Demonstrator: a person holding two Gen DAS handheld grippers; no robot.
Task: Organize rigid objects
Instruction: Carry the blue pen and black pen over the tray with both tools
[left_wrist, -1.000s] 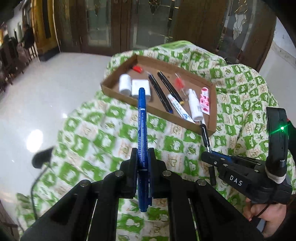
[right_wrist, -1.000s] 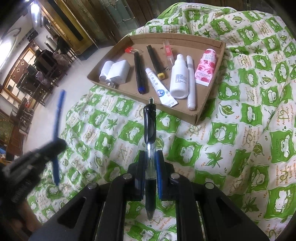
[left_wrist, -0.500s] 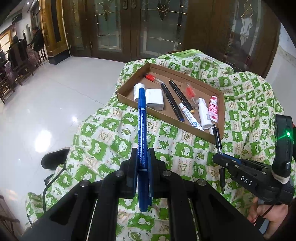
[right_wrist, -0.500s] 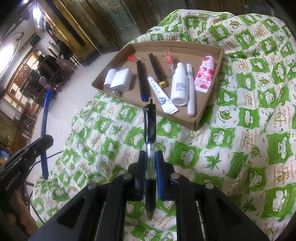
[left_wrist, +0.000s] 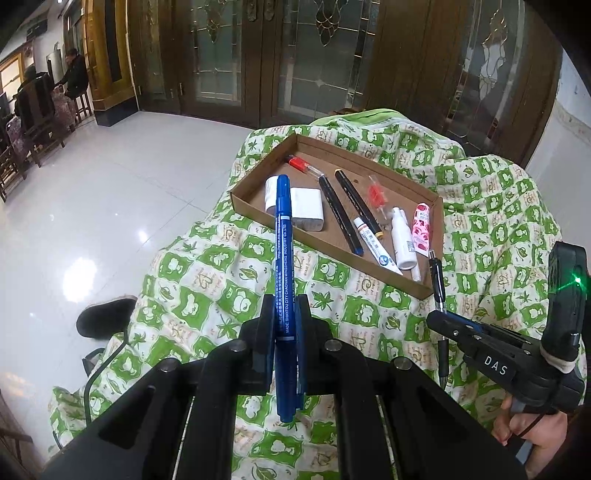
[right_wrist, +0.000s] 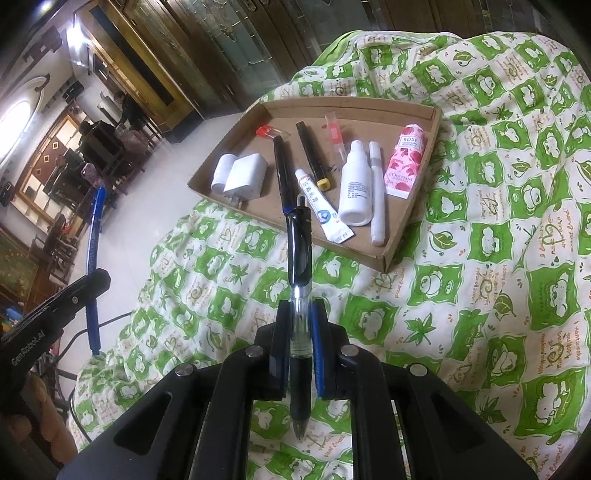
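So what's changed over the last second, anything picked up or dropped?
Nothing taken or let go. The left gripper stays shut on the blue marker, the right gripper on the black pen. Both views have drawn back from the cardboard tray, which now looks farther off. Its contents lie as before.

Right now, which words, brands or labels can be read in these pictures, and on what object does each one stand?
"DAS": right gripper body.
"ROSE", "L'OCCITANE": pink tube in cardboard tray.
"MADE: SHANTOU CITY CHAONAN ... INDUSTRY CO.,LTD.": blue marker; middle word blurred.
"GenRobot.AI": left gripper body; faint.
White bottle, toothpaste-like tube: print too small.
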